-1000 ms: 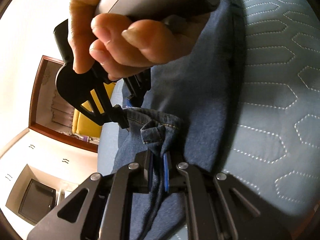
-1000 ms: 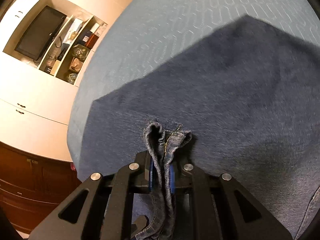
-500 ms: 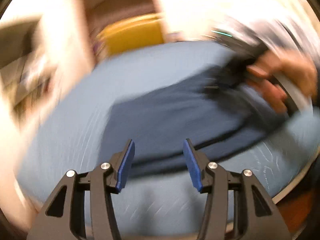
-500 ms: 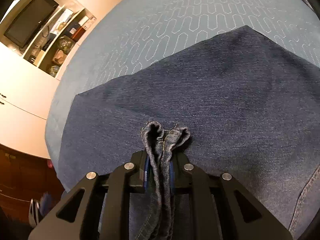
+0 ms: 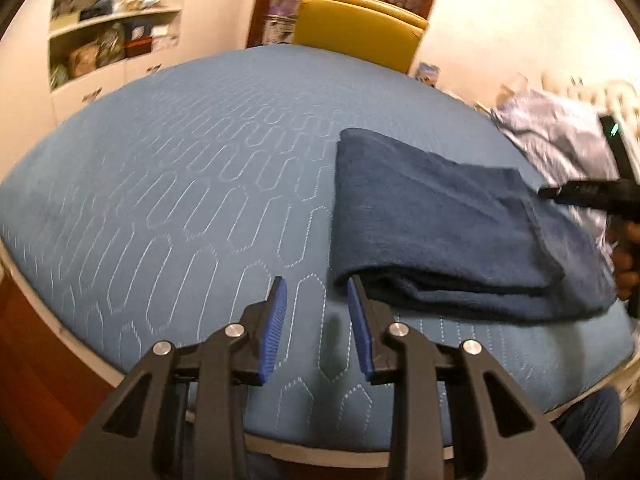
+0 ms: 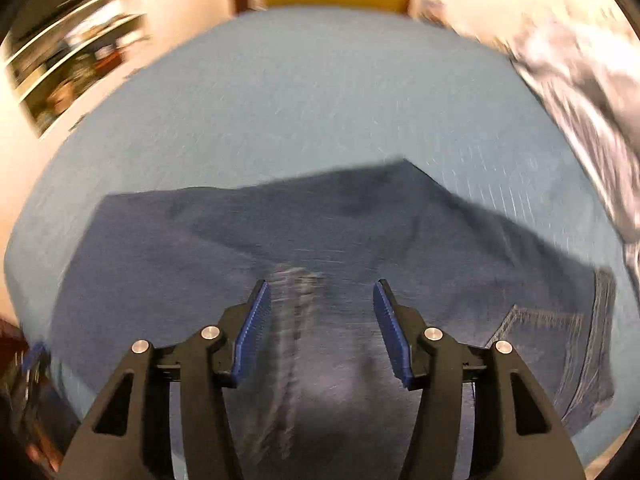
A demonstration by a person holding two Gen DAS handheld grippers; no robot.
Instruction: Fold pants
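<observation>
a: which step is this looking like?

b: a fold is lying made — the jeans [image 5: 440, 224] are sitting doubled over on the quilted blue mattress [image 5: 180, 168], toward its right side, rounded fold edge facing the left gripper [image 5: 316, 312]. i'm judging one fold done, with at least one more halving to go.

a: and the grippers, are they carrying anything?

b: neither. the left gripper is hovering with its blue pads [image 5: 274, 320] moderately apart, nothing between them, just beside the near-left corner of the fold. the right gripper [image 6: 320, 320] is hanging over the denim [image 6: 240, 248] with its jaws spread wide and empty — the view is blurred, so whether it's touching the cloth i cannot tell.

a: what is the next move asking for?

b: probably pinching all the layers at one end, one gripper per corner, and carrying them across evenly so the stack isn't sliding.

a: counts?

b: one pair of jeans, two grippers, one back pocket [image 6: 552, 344] showing, one yellow chair [image 5: 356, 28] behind the bed, one pale crumpled garment [image 5: 556, 136] at the far right.
</observation>
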